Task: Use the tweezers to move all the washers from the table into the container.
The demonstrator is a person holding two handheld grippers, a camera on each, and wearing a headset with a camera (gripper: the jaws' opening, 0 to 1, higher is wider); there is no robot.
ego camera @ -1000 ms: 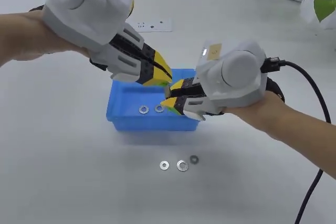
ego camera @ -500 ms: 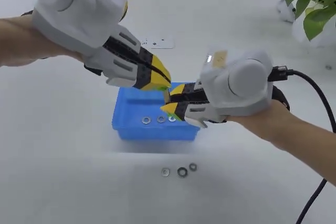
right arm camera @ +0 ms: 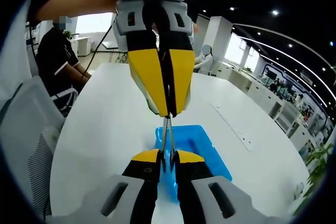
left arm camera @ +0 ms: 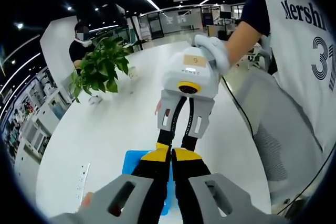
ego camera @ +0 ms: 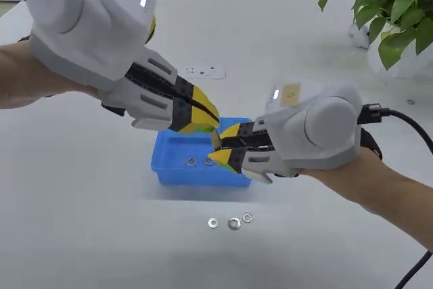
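Left gripper view: white letters reading "Mershi", cut off at the edge, and a figure beginning with 3 are seen on a shirt (left arm camera: 299,30). The print on a pale label (ego camera: 291,91) atop the right gripper (ego camera: 222,150) is too small to be read. A leafy plant (left arm camera: 100,69) is seen beyond the table (left arm camera: 131,124).

The tweezers (right arm camera: 168,135) are made out in the right gripper view. They run from the tips of the left gripper (ego camera: 206,118) down between the right gripper's jaws, and both pairs of jaws are clamped on them, above the blue container (ego camera: 196,177).

Three washers (ego camera: 234,223) are seen in the head view, lying on the table just in front of the container and apart from both grippers. Two more lie inside the container, just beside the right gripper's tips.
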